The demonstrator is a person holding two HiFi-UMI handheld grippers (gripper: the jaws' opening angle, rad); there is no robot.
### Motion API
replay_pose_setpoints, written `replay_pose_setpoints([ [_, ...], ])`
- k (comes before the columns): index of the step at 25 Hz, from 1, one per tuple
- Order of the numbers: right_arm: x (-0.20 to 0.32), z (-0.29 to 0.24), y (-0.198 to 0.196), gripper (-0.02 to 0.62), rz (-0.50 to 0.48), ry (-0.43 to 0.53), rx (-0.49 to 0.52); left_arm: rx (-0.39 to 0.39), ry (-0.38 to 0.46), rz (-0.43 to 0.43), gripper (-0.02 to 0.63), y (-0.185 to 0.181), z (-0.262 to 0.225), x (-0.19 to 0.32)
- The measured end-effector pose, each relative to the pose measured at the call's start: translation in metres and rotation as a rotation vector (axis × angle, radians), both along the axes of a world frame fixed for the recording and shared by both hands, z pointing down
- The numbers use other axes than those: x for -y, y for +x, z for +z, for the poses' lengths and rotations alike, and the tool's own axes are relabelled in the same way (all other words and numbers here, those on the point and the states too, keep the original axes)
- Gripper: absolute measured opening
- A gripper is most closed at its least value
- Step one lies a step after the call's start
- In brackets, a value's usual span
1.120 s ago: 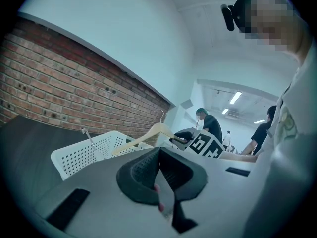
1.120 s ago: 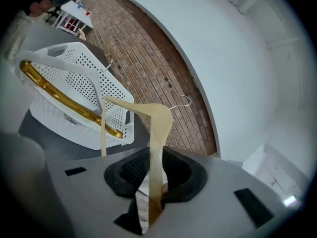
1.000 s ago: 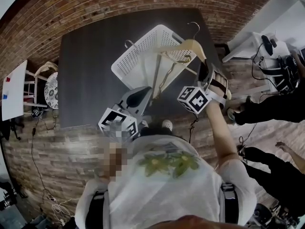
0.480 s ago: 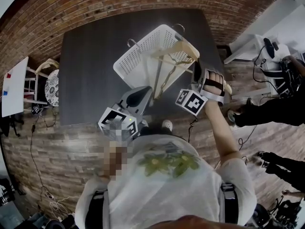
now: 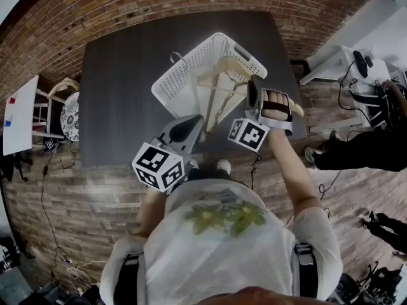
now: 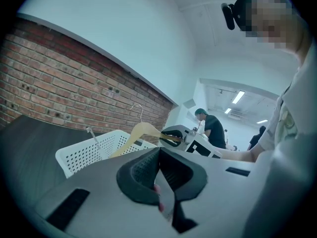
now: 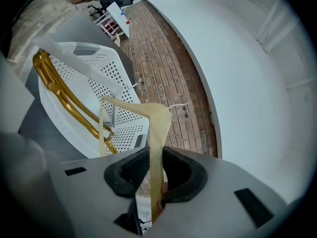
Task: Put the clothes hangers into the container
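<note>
Right gripper [image 7: 154, 171] clamped on the cream wooden clothes hanger [image 7: 159, 128], poised over the white perforated plastic basket [image 5: 170, 89] on the dark desk [image 5: 114, 94]; left gripper [image 6: 159, 167] at seven o'clock of the basket, jaws together, empty; best lower hook-first, then release low.

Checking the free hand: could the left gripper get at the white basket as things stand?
Probably yes. The left gripper, jaws shut and empty, points toward the white basket with its near rim close ahead and nothing visibly between. The right gripper holds its wooden hanger over the basket's other side.
</note>
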State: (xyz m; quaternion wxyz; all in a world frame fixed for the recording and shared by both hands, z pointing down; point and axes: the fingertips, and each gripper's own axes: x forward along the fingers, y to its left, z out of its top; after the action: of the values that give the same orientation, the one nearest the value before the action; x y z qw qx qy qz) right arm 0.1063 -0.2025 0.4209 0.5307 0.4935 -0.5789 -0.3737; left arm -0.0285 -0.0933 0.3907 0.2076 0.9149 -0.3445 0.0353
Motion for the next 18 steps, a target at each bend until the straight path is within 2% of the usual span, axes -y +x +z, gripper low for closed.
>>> replay_pose_setpoints([
  [18, 0.030, 0.020, -0.020, 0.100, -0.080, -0.037, -0.044, 0.016, -0.027, -0.051, 0.029, -0.014, 0.010, 0.015],
])
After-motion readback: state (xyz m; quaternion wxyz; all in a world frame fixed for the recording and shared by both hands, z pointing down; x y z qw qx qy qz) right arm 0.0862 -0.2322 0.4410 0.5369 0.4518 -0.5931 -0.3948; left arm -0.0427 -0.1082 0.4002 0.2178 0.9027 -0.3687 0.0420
